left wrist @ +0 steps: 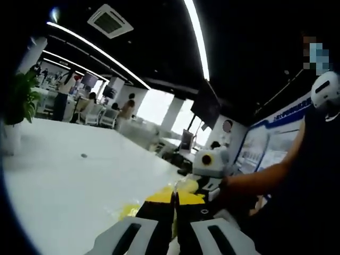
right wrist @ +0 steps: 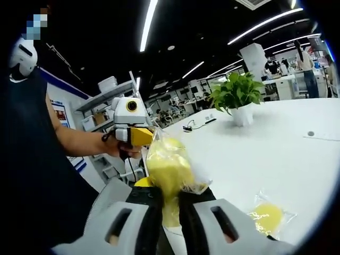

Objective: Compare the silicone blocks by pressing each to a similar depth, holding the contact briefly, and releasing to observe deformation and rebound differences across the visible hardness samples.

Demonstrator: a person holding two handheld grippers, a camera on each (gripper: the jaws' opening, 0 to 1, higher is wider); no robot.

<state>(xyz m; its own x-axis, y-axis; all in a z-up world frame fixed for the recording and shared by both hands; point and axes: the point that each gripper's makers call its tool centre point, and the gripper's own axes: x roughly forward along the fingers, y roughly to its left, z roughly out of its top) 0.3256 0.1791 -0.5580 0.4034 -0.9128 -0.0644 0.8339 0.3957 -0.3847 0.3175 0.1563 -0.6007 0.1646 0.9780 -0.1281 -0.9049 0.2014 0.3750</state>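
A yellow silicone block in a clear bag [right wrist: 169, 169] is lifted off the white counter [right wrist: 276, 159], pinched between the jaws of the right claw [right wrist: 170, 204], which is clenched on it. A second bagged yellow block [right wrist: 268, 217] lies flat on the counter to the right of that claw. The left claw [left wrist: 174, 204] has its jaws pressed together, with yellow bagged material [left wrist: 175, 194] just past the tips; whether it grips that I cannot tell. A potted plant [right wrist: 236, 98] stands farther back on the counter.
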